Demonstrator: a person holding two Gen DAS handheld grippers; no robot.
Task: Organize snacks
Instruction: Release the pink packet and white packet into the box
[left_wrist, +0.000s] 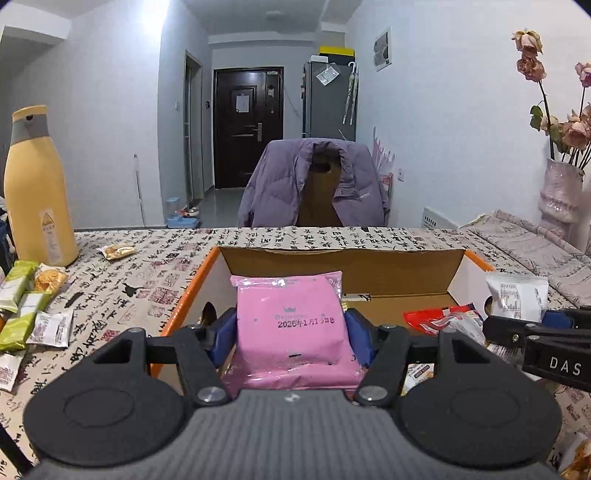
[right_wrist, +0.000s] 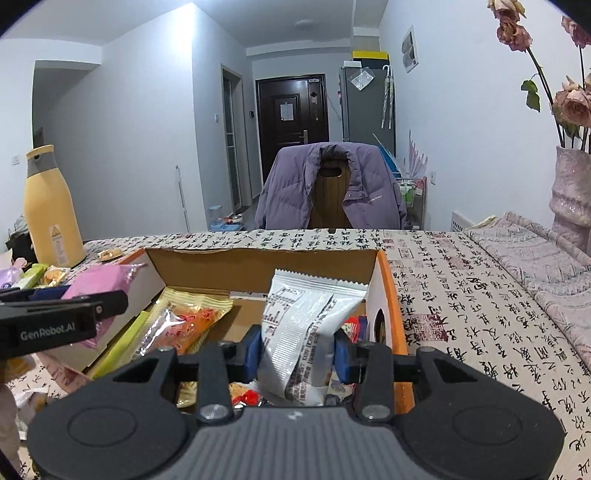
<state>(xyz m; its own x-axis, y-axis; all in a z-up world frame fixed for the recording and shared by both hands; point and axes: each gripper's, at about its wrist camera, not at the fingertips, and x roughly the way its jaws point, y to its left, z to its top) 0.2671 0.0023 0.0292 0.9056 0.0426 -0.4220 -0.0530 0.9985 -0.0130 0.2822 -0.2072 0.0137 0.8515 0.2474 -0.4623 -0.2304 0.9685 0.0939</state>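
Note:
My left gripper (left_wrist: 291, 332) is shut on a pink snack packet (left_wrist: 291, 325) and holds it over the left end of an open cardboard box with orange edges (left_wrist: 192, 284). My right gripper (right_wrist: 297, 354) is shut on a white-and-silver snack packet (right_wrist: 303, 332), held over the right end of the same box (right_wrist: 391, 302). Several packets lie inside the box, among them an orange one (right_wrist: 184, 325) and a red one (left_wrist: 436, 317). Each gripper shows at the edge of the other's view: the right one (left_wrist: 517, 314), the left one (right_wrist: 96, 295).
Loose green and white snack packets (left_wrist: 22, 314) lie on the calligraphy-print tablecloth to the left of the box. A tall yellow bottle (left_wrist: 37, 192) stands at the far left. A vase of dried roses (right_wrist: 570, 192) stands at the far right. A chair with a purple jacket (left_wrist: 314, 184) is behind the table.

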